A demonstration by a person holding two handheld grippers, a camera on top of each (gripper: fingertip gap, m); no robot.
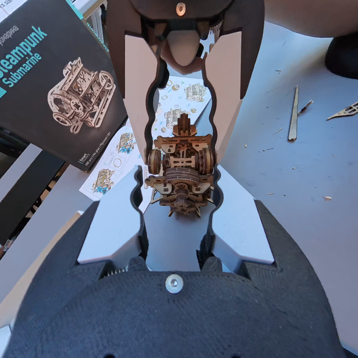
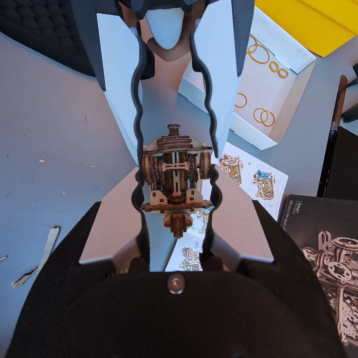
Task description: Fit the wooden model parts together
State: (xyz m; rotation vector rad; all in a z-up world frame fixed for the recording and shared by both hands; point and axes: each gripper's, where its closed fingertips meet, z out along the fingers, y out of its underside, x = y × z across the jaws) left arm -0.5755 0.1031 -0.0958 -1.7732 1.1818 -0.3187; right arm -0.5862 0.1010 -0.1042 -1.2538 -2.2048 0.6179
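Observation:
A partly built wooden model (image 1: pixel 180 168) with gears and side wheels hangs above the grey table (image 1: pixel 271 174), held between both grippers, which face each other. My left gripper (image 1: pixel 177 170) comes in from the bottom of the left wrist view, its fingertips closed against the model's sides. My right gripper (image 1: pixel 180 155) comes from the top and clamps the side wheels. In the right wrist view the model (image 2: pixel 175 174) sits between my right gripper (image 2: pixel 175 170) and the left gripper (image 2: pixel 178 153) opposite.
The dark kit box (image 1: pixel 58 77) leans at the left, over a printed instruction sheet (image 1: pixel 114 158). Wooden offcuts (image 1: pixel 293 114) and splinters lie on the table. A white tray (image 2: pixel 302 100) with yellow rubber bands (image 2: pixel 259 52) stands beyond the model. A wooden stick (image 2: pixel 48 246) lies at the left. The wooden stick (image 2: pixel 48 246) is about equally far from each gripper, around 15 centimetres. Seen from the left wrist view (image 1: pixel 293 127) as well.

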